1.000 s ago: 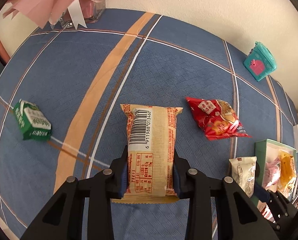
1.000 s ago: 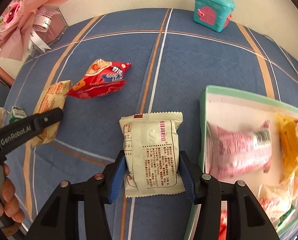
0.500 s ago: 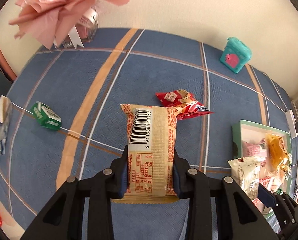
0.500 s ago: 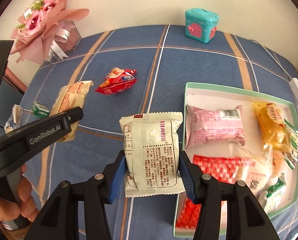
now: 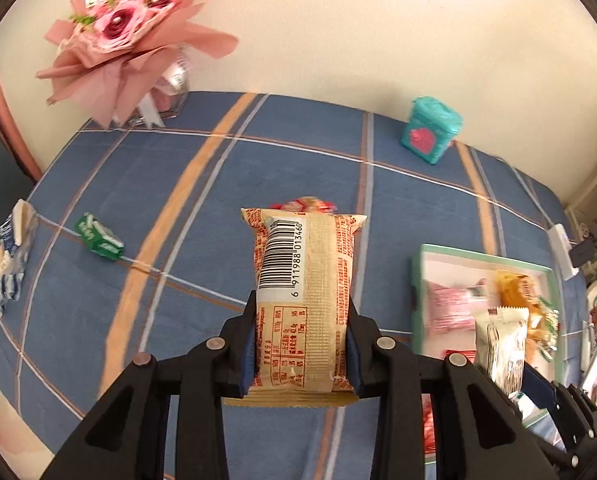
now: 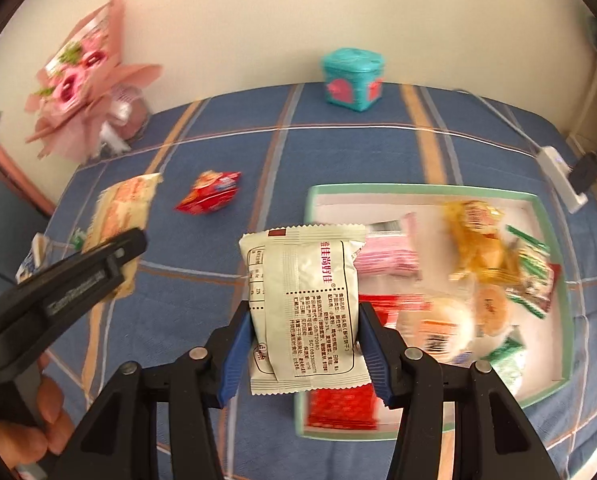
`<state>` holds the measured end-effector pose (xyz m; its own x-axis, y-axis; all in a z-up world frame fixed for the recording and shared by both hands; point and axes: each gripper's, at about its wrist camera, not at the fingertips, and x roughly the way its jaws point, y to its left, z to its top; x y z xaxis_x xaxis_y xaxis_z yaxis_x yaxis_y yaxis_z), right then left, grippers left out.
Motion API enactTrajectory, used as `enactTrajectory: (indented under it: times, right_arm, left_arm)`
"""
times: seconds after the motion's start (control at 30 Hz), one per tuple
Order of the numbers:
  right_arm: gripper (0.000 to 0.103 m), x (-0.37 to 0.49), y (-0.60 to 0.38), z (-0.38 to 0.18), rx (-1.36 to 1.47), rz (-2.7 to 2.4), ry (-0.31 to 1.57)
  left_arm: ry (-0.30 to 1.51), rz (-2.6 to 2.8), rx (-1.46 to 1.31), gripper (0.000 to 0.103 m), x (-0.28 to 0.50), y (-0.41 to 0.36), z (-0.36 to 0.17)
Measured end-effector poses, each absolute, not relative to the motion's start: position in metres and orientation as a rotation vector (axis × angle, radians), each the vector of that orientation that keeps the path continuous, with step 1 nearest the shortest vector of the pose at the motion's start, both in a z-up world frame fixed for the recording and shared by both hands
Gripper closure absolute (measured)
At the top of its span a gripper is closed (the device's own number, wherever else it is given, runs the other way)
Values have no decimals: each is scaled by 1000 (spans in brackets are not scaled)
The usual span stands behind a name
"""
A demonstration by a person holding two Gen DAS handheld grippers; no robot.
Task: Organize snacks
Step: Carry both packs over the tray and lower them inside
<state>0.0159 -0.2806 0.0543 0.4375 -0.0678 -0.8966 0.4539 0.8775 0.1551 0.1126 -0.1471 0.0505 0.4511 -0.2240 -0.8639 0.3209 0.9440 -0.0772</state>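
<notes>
My left gripper (image 5: 301,354) is shut on a tan snack packet with a barcode (image 5: 304,280), held well above the blue striped cloth. My right gripper (image 6: 304,354) is shut on a white snack packet with red print (image 6: 304,300), lifted over the left edge of the green-rimmed box (image 6: 418,189). That box holds several snacks, among them a pink pack (image 6: 390,258) and a yellow bag (image 6: 476,236). The same box (image 5: 482,256) appears at the right of the left wrist view. A red snack bag (image 6: 210,198) lies on the cloth; only its top edge (image 5: 302,205) peeks out behind the tan packet.
A small green pack (image 5: 98,237) and a blue-white wrapper (image 5: 6,256) lie at the cloth's left side. A teal toy house (image 5: 430,136) and a pink flower bouquet (image 5: 126,40) stand at the back by the wall. A white power strip (image 6: 560,178) sits at the right.
Both grippers have risen with their packets and drifted right toward the box. The table looks farther away, and the box's whole interior has come into the right wrist view.
</notes>
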Motion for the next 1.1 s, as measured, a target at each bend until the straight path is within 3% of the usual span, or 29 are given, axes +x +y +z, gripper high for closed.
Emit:
enactTrajectory:
  times: [0.57,1.1]
  right_arm:
    - [49,-40,-407,53,637,-614,1002]
    - [48,-37,-430,14,666,-641,1088]
  left_arm:
    - [1056,-553,282,66,71,-264,49]
    - [1111,-651,322,66,66,-310,10]
